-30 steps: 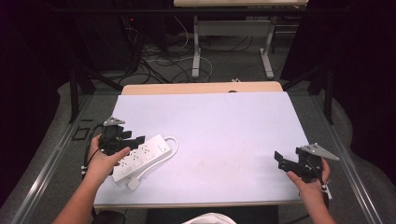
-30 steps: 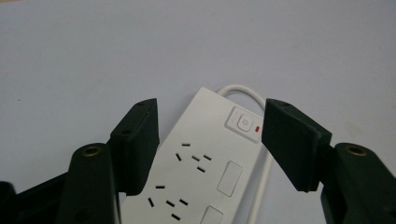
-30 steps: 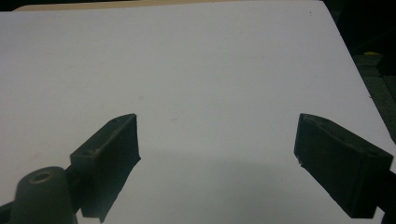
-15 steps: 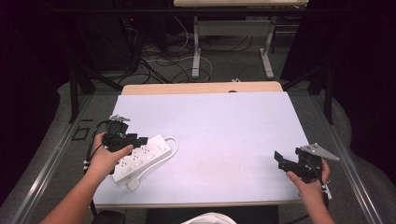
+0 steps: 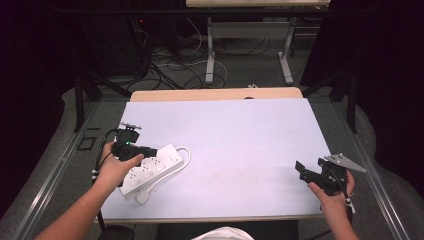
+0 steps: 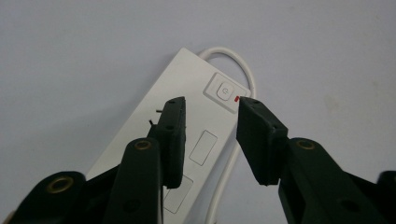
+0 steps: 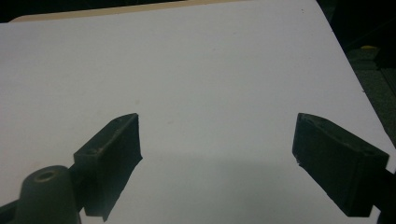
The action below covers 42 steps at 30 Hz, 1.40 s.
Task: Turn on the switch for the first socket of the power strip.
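Observation:
A white power strip (image 5: 159, 167) lies slantwise on the left part of the white table (image 5: 240, 145), its cord looping round the far end. My left gripper (image 5: 150, 151) hovers just above the strip, open. In the left gripper view the gripper (image 6: 210, 135) has its jaws a little apart with nothing between them, and the strip (image 6: 191, 77) with its switch button (image 6: 225, 90) lies beneath. My right gripper (image 5: 306, 172) is held near the table's right front corner. Seen in the right gripper view, it (image 7: 217, 154) stands wide open over bare table.
The strip's white plug (image 5: 143, 196) rests by the table's front edge. A wooden rim (image 5: 215, 94) runs along the far side. Beyond it, cables (image 5: 170, 65) lie on the floor around another desk's legs (image 5: 210, 50).
My left gripper has shifted slightly to the right over the power strip. The strip and the right gripper have stayed put.

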Each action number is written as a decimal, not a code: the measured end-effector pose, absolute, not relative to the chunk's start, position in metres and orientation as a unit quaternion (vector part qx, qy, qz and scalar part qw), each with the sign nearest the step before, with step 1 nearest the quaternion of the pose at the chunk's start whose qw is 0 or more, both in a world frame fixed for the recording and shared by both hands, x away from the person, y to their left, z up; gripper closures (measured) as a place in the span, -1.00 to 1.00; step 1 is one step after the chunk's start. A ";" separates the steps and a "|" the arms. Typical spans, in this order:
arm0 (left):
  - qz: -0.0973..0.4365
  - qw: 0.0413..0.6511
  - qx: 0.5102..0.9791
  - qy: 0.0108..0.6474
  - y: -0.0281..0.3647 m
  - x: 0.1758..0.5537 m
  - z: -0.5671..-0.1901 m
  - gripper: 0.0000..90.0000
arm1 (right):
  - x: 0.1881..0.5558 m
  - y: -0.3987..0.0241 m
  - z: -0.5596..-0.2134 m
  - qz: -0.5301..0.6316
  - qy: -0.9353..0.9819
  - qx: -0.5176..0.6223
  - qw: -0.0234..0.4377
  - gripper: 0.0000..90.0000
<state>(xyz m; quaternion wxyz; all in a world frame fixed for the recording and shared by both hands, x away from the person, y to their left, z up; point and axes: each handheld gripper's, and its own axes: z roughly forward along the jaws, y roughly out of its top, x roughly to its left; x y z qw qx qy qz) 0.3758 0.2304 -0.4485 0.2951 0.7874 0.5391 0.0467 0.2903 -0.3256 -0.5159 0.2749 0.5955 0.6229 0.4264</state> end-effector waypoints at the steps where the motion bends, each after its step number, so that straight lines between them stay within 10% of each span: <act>1: 0.051 0.297 0.785 0.541 0.229 0.376 -0.449 0.45 | 0.291 -0.327 -0.516 0.425 0.626 0.592 0.277 -0.67; 42: 0.023 0.219 0.809 0.545 0.195 0.394 -0.474 0.94 | 0.293 -0.315 -0.521 0.417 0.650 0.572 0.276 -0.90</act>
